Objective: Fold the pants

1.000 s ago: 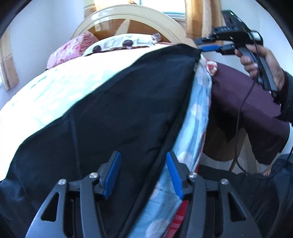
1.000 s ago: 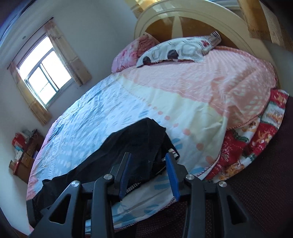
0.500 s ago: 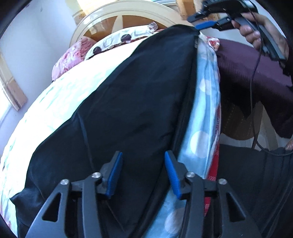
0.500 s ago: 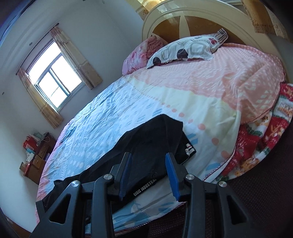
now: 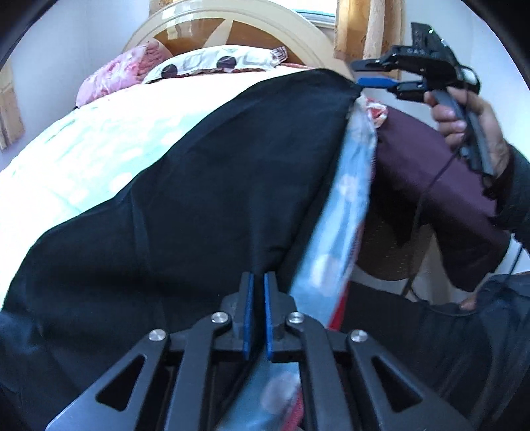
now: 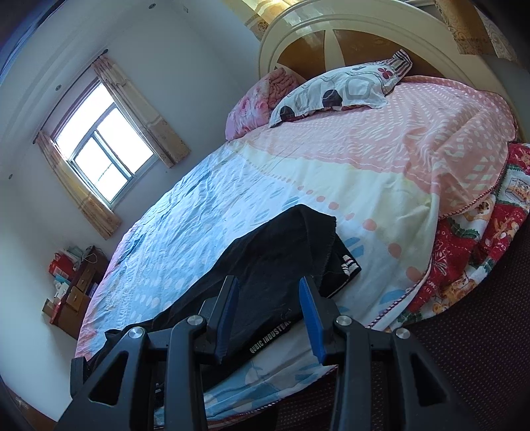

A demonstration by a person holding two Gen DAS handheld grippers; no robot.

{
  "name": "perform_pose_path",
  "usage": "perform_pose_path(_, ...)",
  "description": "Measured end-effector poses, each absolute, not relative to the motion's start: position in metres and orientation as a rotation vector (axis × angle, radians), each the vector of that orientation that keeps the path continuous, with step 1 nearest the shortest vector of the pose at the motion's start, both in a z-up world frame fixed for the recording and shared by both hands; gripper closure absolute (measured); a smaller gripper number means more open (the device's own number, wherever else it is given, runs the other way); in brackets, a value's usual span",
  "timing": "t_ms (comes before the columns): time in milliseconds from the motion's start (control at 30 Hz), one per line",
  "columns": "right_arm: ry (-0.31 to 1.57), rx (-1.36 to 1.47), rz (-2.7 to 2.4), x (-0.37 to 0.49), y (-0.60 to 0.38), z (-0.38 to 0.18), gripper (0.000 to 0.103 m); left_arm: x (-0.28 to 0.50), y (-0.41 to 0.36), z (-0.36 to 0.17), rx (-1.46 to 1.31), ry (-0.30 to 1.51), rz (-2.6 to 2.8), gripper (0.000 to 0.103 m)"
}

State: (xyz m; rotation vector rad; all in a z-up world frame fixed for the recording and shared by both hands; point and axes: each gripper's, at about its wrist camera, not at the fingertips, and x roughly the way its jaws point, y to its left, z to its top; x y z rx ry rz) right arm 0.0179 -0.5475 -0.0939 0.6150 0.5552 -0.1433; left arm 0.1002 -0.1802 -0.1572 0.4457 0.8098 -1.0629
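Note:
Black pants (image 5: pixel 205 185) lie along the near edge of the bed; in the right wrist view they (image 6: pixel 265 262) stretch from lower left to a lettered waistband end. My left gripper (image 5: pixel 258 281) is shut on a fold of the black cloth at the bed edge. My right gripper (image 6: pixel 269 291) is open and empty, hovering over the waistband end. It also shows in the left wrist view (image 5: pixel 371 71), held in a hand at the pants' far corner.
The bed has a blue, cream and pink sheet (image 6: pixel 331 172), two pillows (image 6: pixel 341 89) and a curved headboard (image 6: pixel 331 30). A red patterned blanket (image 6: pixel 463 252) hangs off the bed side. A window (image 6: pixel 102 152) and a dresser (image 6: pixel 76 288) stand at the left.
My left gripper has closed from wide open onto the pants' edge. My right gripper has drawn back a little from the waistband and stays open.

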Motion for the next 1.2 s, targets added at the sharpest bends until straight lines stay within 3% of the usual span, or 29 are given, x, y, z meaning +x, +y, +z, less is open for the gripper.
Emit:
perform_pose_path(233,0.551,0.616,-0.152,0.019,-0.550,-0.093,0.063,0.095,-0.179,-0.166,0.441,0.839,-1.077,0.097)
perform_pose_path(367,0.562,0.590,-0.150,0.025,-0.550,-0.088,0.063,0.096,-0.176,-0.163,0.417,0.810,-1.059,0.092)
perform_pose_path(467,0.565,0.549,-0.159,0.037,-0.555,-0.074,0.062,0.091,-0.169,-0.156,0.413,0.773,-1.072,0.080)
perform_pose_path(600,0.600,0.509,-0.170,0.062,-0.568,-0.065,0.052,0.100,-0.155,-0.149,0.356,0.745,-1.019,0.050)
perform_pose_path(767,0.798,0.570,-0.108,0.109,-0.592,-0.083,0.052,0.126,-0.132,-0.155,0.264,0.786,-0.921,0.041)
perform_pose_path(833,0.838,0.563,-0.094,0.116,-0.590,-0.088,0.067,0.131,-0.130,-0.166,0.255,0.818,-0.913,0.040)
perform_pose_path(867,0.855,0.504,-0.074,0.118,-0.582,-0.087,0.087,0.131,-0.130,-0.168,0.256,0.807,-0.918,0.040)
perform_pose_path(967,0.759,0.410,-0.050,0.107,-0.564,-0.071,0.094,0.127,-0.134,-0.169,0.296,0.789,-0.924,0.036)
perform_pose_path(1100,0.548,0.293,-0.066,0.076,-0.547,-0.036,0.094,0.123,-0.139,-0.171,0.341,0.767,-0.928,0.034)
perform_pose_path(1133,0.567,0.260,-0.115,0.077,-0.547,-0.037,0.094,0.125,-0.138,-0.171,0.324,0.770,-0.932,0.033)
perform_pose_path(1200,0.710,0.255,-0.181,0.091,-0.559,-0.061,0.083,0.127,-0.136,-0.171,0.305,0.775,-0.939,0.032)
